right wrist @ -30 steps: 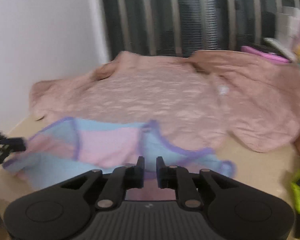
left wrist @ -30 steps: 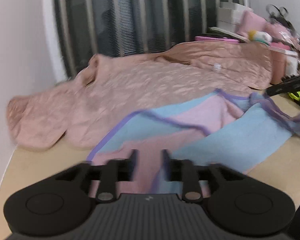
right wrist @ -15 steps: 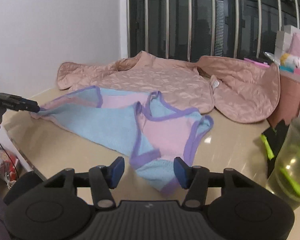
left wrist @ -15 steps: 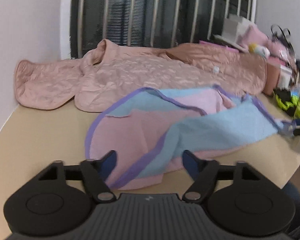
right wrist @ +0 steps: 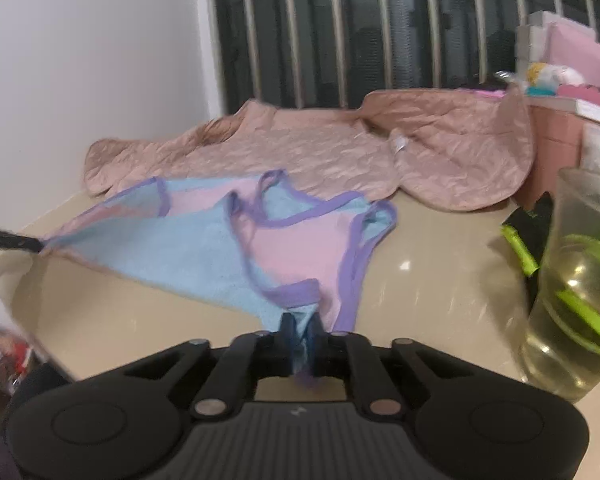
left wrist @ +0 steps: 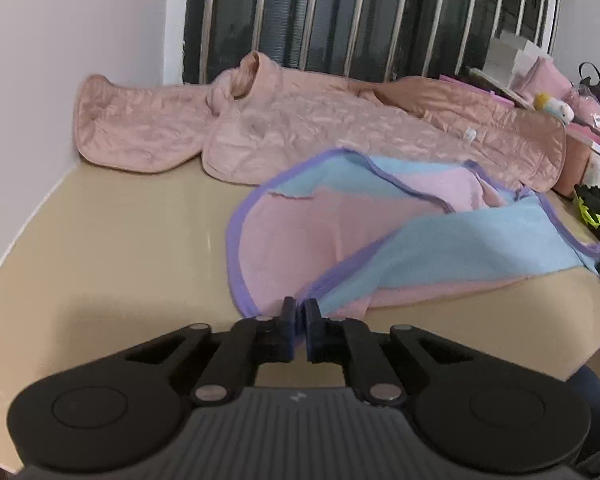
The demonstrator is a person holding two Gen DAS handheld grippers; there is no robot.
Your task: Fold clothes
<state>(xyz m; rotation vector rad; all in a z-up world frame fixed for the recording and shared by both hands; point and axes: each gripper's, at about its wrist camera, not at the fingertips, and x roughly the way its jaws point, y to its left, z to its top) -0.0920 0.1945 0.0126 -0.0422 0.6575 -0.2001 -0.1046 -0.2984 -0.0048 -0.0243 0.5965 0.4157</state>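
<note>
Cloth first: a pink and blue garment [left wrist: 380, 232] with purple trim is lying spread across the tan bench [left wrist: 112, 248], and both sets of tongs are biting into it at this moment. The left tongs [left wrist: 300, 314] are clenching the near purple hem, the two blue-tipped fingers [left wrist: 289, 320] pressing together with the edge of fabric pinched between them. From there the garment is fanning away up and to the right, blue panel over pink. In the right view the same garment [right wrist: 220, 248] is stretching off to the left, and the right tongs [right wrist: 300, 330] are grasping its nearest corner, a bunch of blue and purple cloth hanging down between the closed fingers. The far left tip of the garment in that view is meeting the dark tip of the left tongs at the frame's edge. Behind the garment a quilted pink jacket [left wrist: 340, 128] is lying flat against the barred window [left wrist: 360, 12], its lower edge touching the garment's far side. A clear cup [right wrist: 580, 280] of yellowish liquid is standing just right of the right tongs, well clear of the fabric.
</note>
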